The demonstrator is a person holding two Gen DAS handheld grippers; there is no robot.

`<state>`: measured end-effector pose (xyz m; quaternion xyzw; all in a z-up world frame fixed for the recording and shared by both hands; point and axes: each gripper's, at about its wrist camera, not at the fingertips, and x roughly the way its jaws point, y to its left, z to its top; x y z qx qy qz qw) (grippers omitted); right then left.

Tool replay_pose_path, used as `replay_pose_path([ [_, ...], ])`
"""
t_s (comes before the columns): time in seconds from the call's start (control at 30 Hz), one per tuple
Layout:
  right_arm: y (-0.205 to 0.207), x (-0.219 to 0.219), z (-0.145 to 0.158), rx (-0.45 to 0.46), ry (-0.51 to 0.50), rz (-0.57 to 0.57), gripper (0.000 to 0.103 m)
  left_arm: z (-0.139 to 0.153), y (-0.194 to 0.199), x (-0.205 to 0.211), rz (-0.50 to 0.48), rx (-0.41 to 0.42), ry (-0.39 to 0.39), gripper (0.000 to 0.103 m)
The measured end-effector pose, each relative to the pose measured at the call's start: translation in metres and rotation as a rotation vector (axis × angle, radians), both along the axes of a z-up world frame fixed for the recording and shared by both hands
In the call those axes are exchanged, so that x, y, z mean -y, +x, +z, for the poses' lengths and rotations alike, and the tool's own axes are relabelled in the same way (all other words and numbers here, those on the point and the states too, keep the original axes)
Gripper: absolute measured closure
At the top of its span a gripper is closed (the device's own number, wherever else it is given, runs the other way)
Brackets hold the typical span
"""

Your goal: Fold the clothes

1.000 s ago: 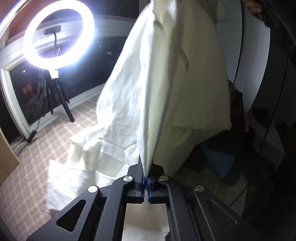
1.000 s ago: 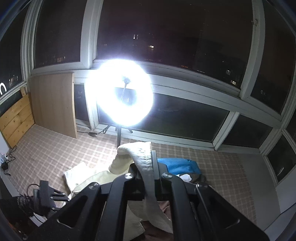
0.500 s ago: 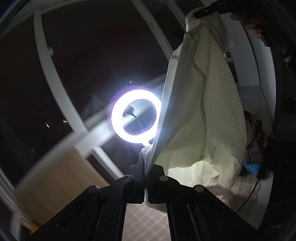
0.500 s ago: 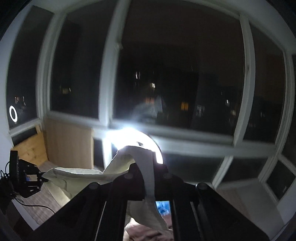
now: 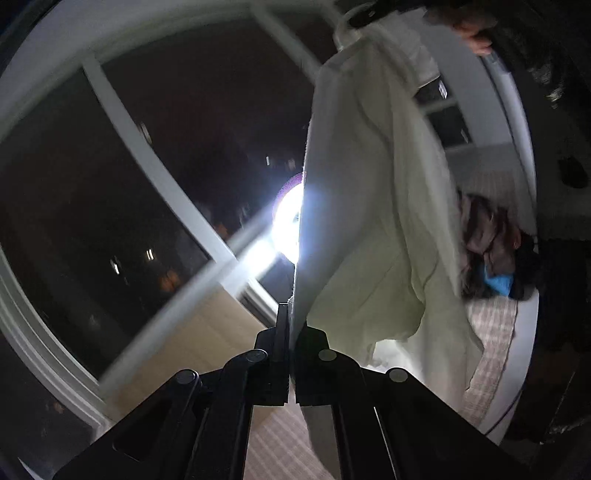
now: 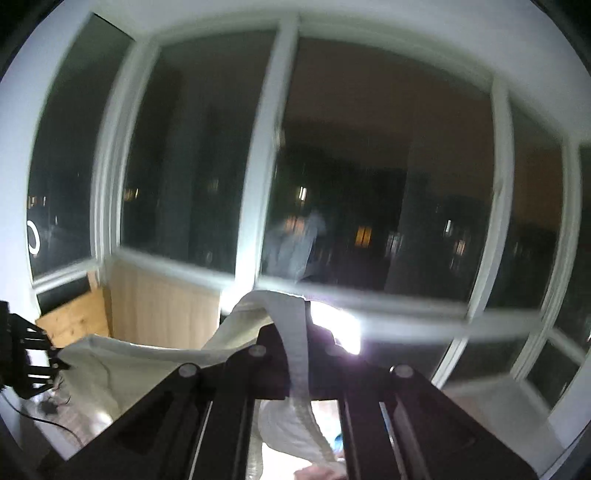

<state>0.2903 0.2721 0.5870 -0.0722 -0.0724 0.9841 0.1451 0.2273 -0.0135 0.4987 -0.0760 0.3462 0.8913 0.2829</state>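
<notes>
A cream-white garment (image 5: 373, 206) hangs in the air, stretched between my two grippers. My left gripper (image 5: 291, 325) is shut on one edge of it, the cloth rising from the pinched jaws. At the top right of the left wrist view the right gripper (image 5: 373, 14) holds the other corner, with a hand (image 5: 469, 29) behind it. In the right wrist view my right gripper (image 6: 295, 332) is shut on a band of the garment (image 6: 295, 332) that drapes over its fingers. The cloth sags leftward to the left gripper (image 6: 55, 363) at the frame's edge.
Large dark windows with white frames (image 6: 269, 122) fill both views. A bright ring light (image 5: 286, 225) glares behind the cloth. Wooden panels (image 6: 159, 306) line the wall under the sill. A dark pile of clothes with something blue (image 5: 495, 254) lies on the checked floor (image 5: 491, 339).
Both grippers have risen with the garment, lifting it off the floor. The views swung from the floor up to the windows. The cloth now hangs spread between them.
</notes>
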Motion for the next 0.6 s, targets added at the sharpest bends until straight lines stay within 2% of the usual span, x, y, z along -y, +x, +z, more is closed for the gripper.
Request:
replay_pose_path([
  [0.03, 0.003, 0.012, 0.002, -0.019, 0.013, -0.008, 0.1, 0.002, 0.008, 0.006, -0.008, -0.02, 0.0, 0.102],
  [0.17, -0.036, 0.04, -0.032, 0.145, 0.029, -0.059, 0.1, -0.044, 0.005, 0.015, 0.034, 0.101, -0.158, 0.102],
  [0.2, -0.036, 0.046, -0.036, 0.151, 0.021, -0.051, 0.1, -0.048, 0.014, 0.018, 0.03, 0.1, -0.166, 0.102],
  [0.27, -0.03, 0.061, -0.034, 0.118, 0.056, -0.074, 0.1, -0.05, 0.029, 0.026, 0.008, 0.101, -0.161, 0.102],
  [0.4, -0.007, 0.087, -0.016, 0.067, 0.119, -0.089, 0.1, -0.032, 0.056, 0.045, -0.028, 0.067, -0.143, 0.102],
  [0.53, 0.001, 0.109, -0.014, 0.032, 0.197, -0.101, 0.1, -0.037, 0.055, 0.056, -0.029, 0.031, -0.162, 0.102],
  [0.6, -0.012, 0.11, -0.019, 0.048, 0.214, -0.099, 0.1, -0.044, 0.034, 0.043, -0.031, 0.064, -0.185, 0.102],
])
